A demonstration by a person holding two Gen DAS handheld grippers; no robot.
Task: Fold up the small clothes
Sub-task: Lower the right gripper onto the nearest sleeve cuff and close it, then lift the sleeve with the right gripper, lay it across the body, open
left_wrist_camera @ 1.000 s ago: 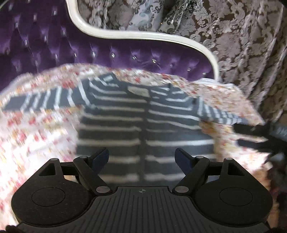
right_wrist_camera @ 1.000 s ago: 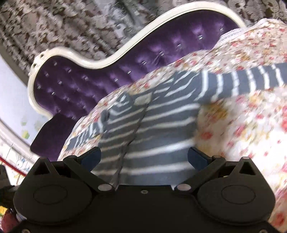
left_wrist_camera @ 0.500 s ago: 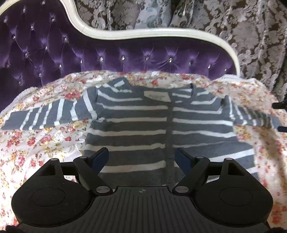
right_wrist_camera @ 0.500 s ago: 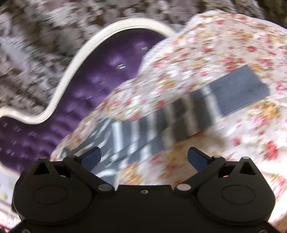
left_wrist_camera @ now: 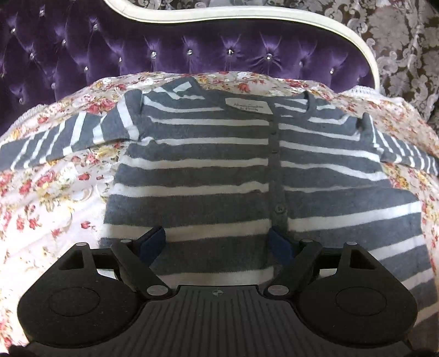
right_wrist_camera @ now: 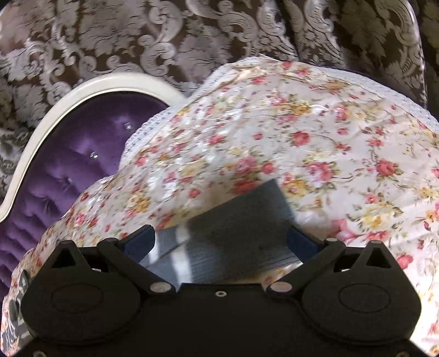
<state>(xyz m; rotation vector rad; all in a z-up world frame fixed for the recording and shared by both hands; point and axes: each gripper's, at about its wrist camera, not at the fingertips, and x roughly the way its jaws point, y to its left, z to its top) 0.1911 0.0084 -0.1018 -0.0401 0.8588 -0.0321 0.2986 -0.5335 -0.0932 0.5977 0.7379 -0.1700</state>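
Note:
A grey cardigan with white stripes [left_wrist_camera: 208,170] lies flat on the floral bedspread [left_wrist_camera: 49,197], sleeves spread to both sides, label at the neck. My left gripper [left_wrist_camera: 216,241] is open and empty over the cardigan's lower hem. In the right wrist view, my right gripper [right_wrist_camera: 221,241] is open, and the grey end of the right sleeve [right_wrist_camera: 241,219] lies between its fingers; the jaws stand wide apart.
A purple tufted headboard [left_wrist_camera: 192,49] with a white frame [left_wrist_camera: 247,19] stands behind the bedspread; it also shows in the right wrist view [right_wrist_camera: 68,164]. Patterned brown and silver curtains [right_wrist_camera: 192,35] hang behind. The bedspread's white knitted edge [right_wrist_camera: 164,115] drops off at the right.
My left gripper has moved closer and lower over the cardigan's hem. My right gripper has swung right along the sleeve and now has the cuff between its open fingers.

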